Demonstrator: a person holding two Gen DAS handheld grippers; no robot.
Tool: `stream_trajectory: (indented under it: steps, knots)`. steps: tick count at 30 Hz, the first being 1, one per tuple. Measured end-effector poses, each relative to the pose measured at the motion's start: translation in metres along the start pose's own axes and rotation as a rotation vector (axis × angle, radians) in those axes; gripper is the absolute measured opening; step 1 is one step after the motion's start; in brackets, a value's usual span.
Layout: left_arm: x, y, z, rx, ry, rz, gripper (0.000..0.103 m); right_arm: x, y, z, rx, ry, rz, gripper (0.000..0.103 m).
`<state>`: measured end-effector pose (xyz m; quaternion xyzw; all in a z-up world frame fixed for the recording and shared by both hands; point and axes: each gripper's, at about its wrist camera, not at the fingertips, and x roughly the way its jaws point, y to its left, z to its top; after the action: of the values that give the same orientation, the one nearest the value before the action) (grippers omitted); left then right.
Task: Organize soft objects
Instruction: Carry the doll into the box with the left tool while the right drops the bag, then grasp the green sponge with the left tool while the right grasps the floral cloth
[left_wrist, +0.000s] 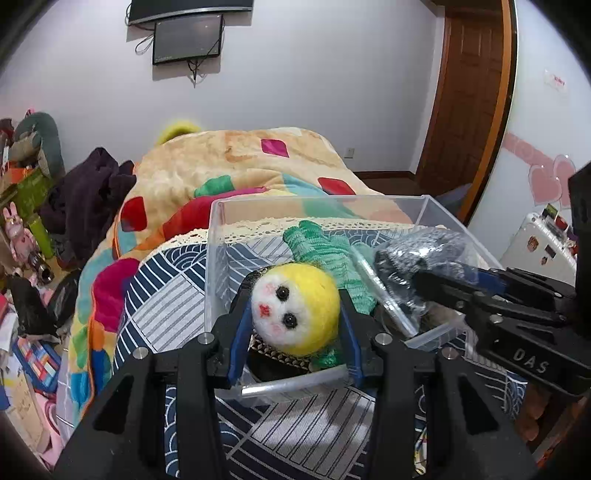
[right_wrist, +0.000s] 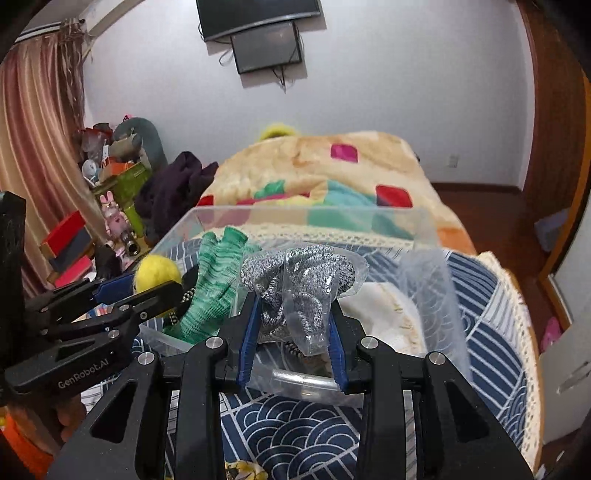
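Writing first: we read "DAS" in pale letters on the black body of the right gripper as the left wrist view shows it. The right wrist view shows "GenRobot.AI" on the side of the left gripper. The red-lettered wall sticker by the door is too small for us to read.

Left gripper: blue-padded fingers clamped on the yellow-and-white felted wool doll head, held over the near end of the clear rectangular plastic bin. Only the left view gives its face: two black bead eyes, red stitched mouth. The right view shows just its yellow back.

Right gripper: fingers closed on a grey-and-white speckled knit item in a clear plastic bag, also above the bin.

Inside the bin, a green-and-white knit glove lies between the two held things. The right view adds something pale and cream-coloured in the bin's right half, which we cannot identify.

The bin sits on a navy-and-white wave-patterned cloth with lace edging, on the bed; the multicoloured fleece blanket lies beyond.

Only the right view shows the striped curtain.
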<state>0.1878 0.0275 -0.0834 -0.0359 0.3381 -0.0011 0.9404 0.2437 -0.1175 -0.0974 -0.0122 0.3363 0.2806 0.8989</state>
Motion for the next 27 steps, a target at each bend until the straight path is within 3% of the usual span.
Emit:
stream_trajectory:
  steps: [6,11,18,27]
  knots:
    - [0.003,-0.007,0.000,0.024,0.024,-0.005,0.047,0.006,0.005,-0.003,-0.024,0.031,-0.013,0.033]
    - [-0.004,-0.009,-0.001,0.028,0.021,-0.003,0.059,0.002,0.005,-0.001,-0.035,0.031,-0.024,0.037]
    - [-0.027,-0.007,-0.002,0.027,-0.005,-0.017,0.065,-0.013,0.006,-0.001,-0.057,0.011,-0.047,0.052]
    - [-0.071,-0.009,-0.004,0.020,-0.080,-0.038,0.083,-0.065,0.012,0.000,-0.079,-0.138,-0.080,0.080]
